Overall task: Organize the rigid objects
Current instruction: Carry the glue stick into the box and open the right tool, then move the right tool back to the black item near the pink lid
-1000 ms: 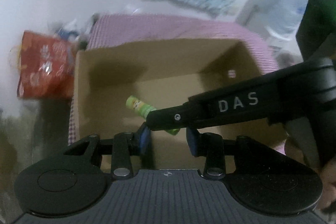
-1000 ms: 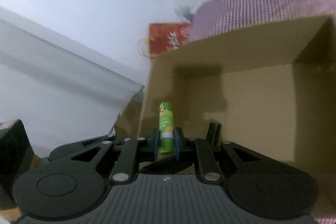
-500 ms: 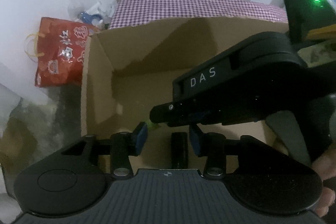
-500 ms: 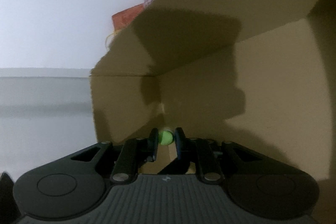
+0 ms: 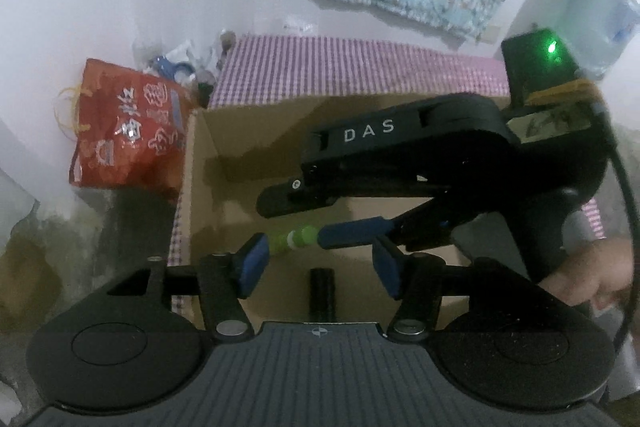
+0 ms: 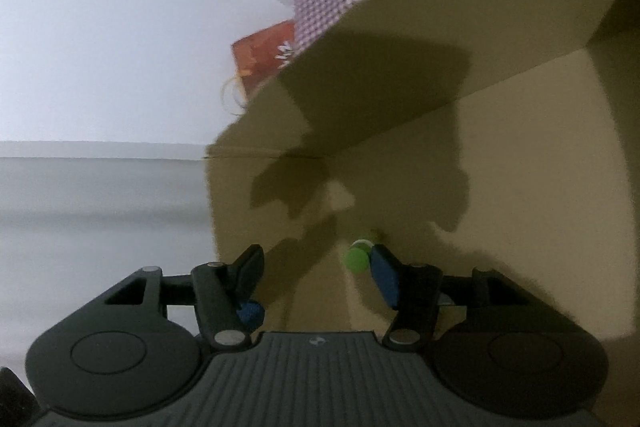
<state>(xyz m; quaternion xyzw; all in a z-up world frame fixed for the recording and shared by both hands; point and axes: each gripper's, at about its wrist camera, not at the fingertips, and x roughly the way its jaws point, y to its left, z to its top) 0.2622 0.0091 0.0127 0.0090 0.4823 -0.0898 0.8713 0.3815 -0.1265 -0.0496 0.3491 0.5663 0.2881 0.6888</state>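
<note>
Right gripper (image 6: 316,279), spread wide inside the box (image 5: 240,131), lets go of the green tube (image 6: 357,258); next, I think, it lifts out.

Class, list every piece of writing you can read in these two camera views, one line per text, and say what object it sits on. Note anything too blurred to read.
"DAS": white letters on the right gripper body, seen from the left wrist view.
Large silver characters on the red bag: too distorted to read.
Scribble on the yellowish label under the green light: unreadable.
Green tube in the cardboard box: print not legible.
</note>
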